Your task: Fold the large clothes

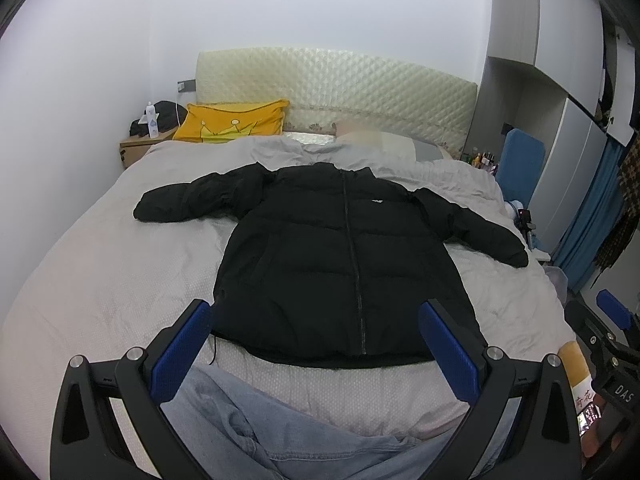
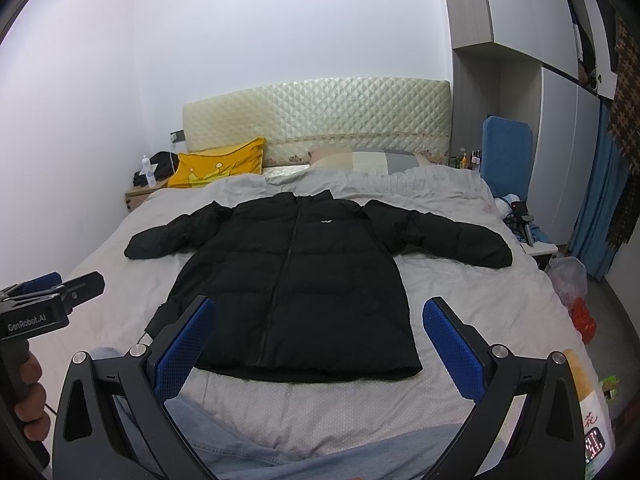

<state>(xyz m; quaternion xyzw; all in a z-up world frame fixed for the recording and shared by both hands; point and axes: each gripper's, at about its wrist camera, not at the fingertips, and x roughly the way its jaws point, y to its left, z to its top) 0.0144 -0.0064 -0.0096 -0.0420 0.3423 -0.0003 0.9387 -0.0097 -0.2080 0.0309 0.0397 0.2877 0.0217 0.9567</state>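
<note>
Black jacket (image 1: pixel 340 256) flat on bed (image 1: pixel 100 280), both hand-held grippers (image 1: pixel 316 340) (image 2: pixel 320 336) wide open, empty.

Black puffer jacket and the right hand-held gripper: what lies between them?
Only bare grey bedsheet separates the right hand-held gripper from the jacket hem, seen in the right wrist view.

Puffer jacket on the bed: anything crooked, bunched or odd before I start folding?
Nothing stands out. The black puffer jacket lies flat, front up, zipped, both sleeves spread on the grey bedspread. A thin drawcord trails from its hem corner.
</note>
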